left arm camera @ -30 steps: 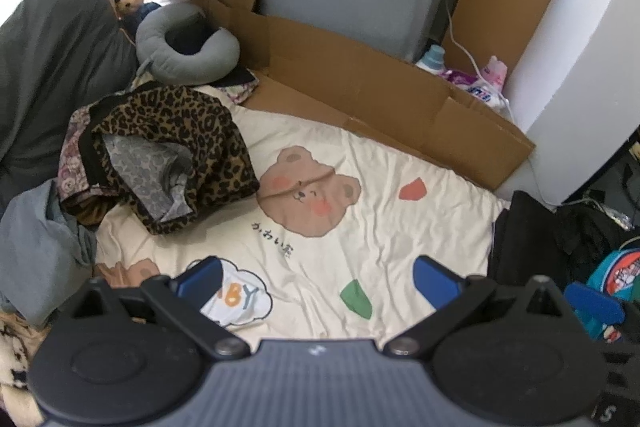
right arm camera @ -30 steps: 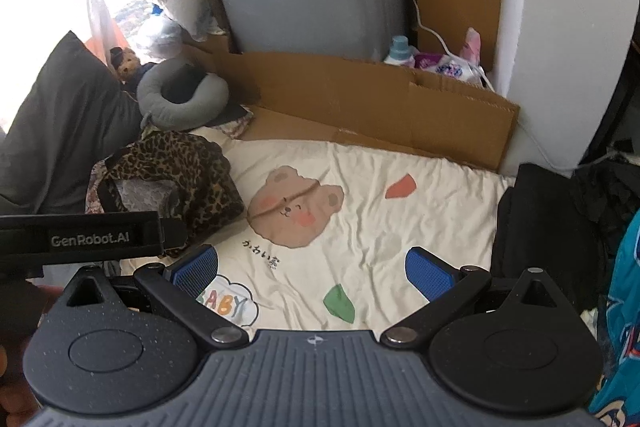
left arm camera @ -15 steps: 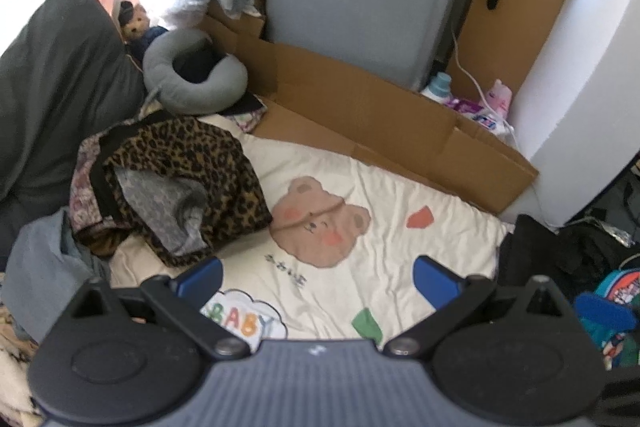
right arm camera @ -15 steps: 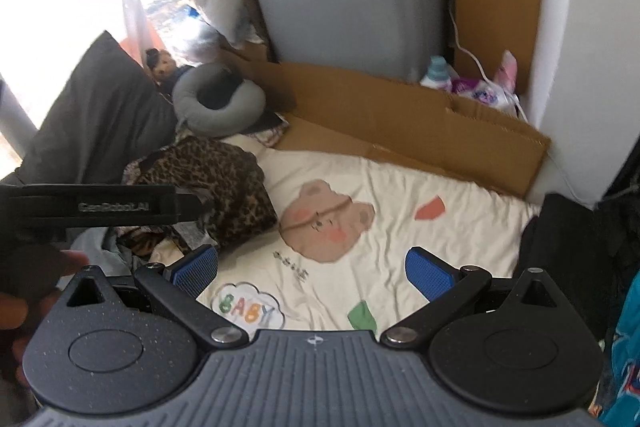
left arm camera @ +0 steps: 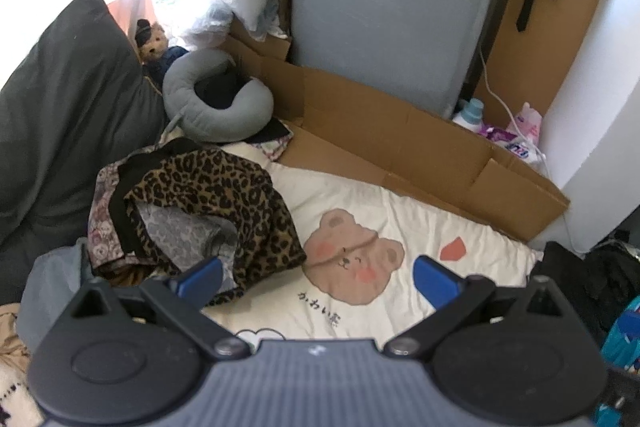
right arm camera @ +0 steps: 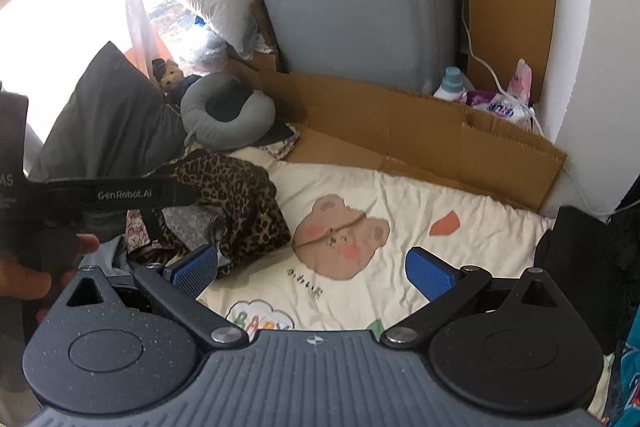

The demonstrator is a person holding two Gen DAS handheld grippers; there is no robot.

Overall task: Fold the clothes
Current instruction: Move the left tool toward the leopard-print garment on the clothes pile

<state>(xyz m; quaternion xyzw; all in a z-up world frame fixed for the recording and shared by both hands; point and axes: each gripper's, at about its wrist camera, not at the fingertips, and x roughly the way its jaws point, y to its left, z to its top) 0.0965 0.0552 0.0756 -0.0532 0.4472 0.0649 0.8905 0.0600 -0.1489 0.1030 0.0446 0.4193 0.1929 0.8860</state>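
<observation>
A crumpled leopard-print garment (left arm camera: 224,195) (right arm camera: 236,195) lies on a pile of clothes at the left of a cream bear-print blanket (left arm camera: 420,227) (right arm camera: 400,219). Grey fabric (left arm camera: 180,235) shows inside its folds, and a floral piece (left arm camera: 102,223) lies under it. My left gripper (left arm camera: 316,281) is open above the blanket, its left pad over the leopard garment's near edge, holding nothing. My right gripper (right arm camera: 310,273) is open too and empty. The left gripper's body (right arm camera: 112,195) and a hand (right arm camera: 24,279) appear at the left of the right wrist view.
A dark pillow (left arm camera: 60,115), a grey neck pillow (left arm camera: 216,107) and a small doll (left arm camera: 154,43) sit at the back left. Flattened cardboard (left arm camera: 400,147) and a grey upright panel (left arm camera: 384,7) line the back. Dark clothes (left arm camera: 580,275) lie at the right; a blue-grey garment (left arm camera: 48,287) at the left.
Both cameras have tilted upward and shifted left: the blanket and clothes pile sit lower in view and more of the back wall shows. Both grippers stay open.
</observation>
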